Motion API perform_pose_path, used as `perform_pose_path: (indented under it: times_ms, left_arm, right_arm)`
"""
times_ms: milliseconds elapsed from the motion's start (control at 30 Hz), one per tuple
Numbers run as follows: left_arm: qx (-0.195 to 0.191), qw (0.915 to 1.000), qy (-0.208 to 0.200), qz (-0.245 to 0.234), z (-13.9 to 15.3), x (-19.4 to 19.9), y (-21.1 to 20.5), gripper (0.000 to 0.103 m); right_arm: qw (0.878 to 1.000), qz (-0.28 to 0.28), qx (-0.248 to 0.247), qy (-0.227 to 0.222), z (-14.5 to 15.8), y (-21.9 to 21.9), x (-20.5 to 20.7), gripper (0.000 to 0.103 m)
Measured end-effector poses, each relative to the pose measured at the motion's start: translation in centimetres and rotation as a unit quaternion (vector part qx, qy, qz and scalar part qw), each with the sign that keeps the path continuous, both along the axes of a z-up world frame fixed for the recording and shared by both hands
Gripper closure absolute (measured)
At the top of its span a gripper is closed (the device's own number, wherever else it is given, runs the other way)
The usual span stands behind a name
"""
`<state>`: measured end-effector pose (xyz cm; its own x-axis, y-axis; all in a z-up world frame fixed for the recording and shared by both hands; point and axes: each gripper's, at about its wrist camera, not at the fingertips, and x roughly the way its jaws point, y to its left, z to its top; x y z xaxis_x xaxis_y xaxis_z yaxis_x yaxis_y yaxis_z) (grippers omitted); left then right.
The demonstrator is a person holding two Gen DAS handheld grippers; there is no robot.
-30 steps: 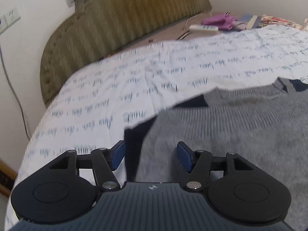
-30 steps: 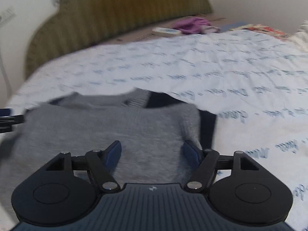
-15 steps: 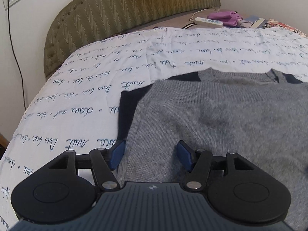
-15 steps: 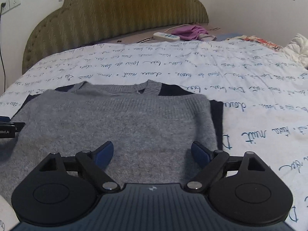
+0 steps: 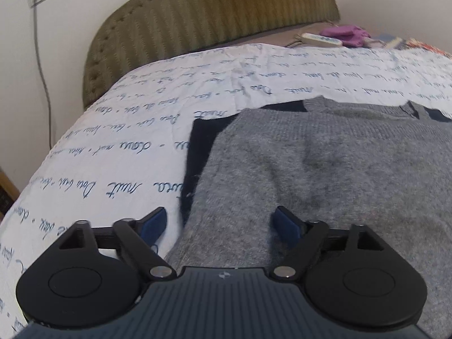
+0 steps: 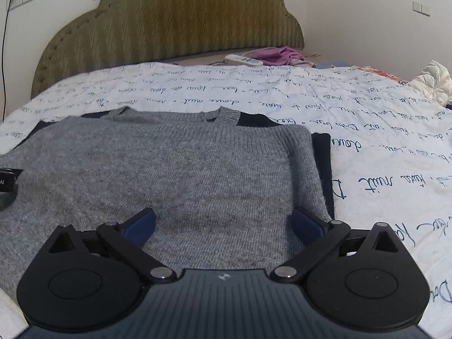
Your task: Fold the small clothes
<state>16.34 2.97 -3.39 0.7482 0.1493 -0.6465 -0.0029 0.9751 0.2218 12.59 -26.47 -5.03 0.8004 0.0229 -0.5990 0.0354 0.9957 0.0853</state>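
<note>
Grey sweater: folded flat on the bed, near edge
Left tool: just widened, pads apart over the sweater's left edge
Right tool: just widened, apart, nothing gripped

Matte black left tongs and right tongs, alike in build: two round black discs, each pressed with a shallow circle, flanking a ribbed dark grey-blue body stamped with a small pale emblem at its front edge. Angled black link arms pinned with silver screw heads, triangular cut-outs in the outer links, tipped with dark blue pads on each finger.
</note>
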Motion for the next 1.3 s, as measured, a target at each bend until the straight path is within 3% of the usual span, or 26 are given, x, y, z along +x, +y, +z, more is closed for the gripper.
perform_pose_path:
  times_ms: [167, 400, 667, 1300]
  left_arm:
    - [-0.013, 0.9992, -0.026, 0.027, -0.7, -0.6, 0.6, 0.001]
    - [-0.020, 0.9978, -0.056, 0.029, -1.3, -1.4, 0.8, 0.001]
    - [-0.109, 0.9924, -0.041, 0.039, -1.4, -1.1, 3.3, 0.000]
    - [-0.113, 0.9918, -0.045, 0.040, -1.5, -1.3, 3.3, 0.000]
  right_arm:
    - [1.000, -0.003, -0.008, -0.009, -0.1, 0.2, -0.2, 0.000]
    - [1.000, -0.001, 0.002, -0.010, -0.2, -0.1, -0.2, 0.000]
    - [1.000, -0.001, 0.004, -0.011, -0.2, -0.1, -0.2, 0.000]
    - [1.000, -0.002, -0.003, -0.009, -0.1, 0.1, -0.1, 0.000]
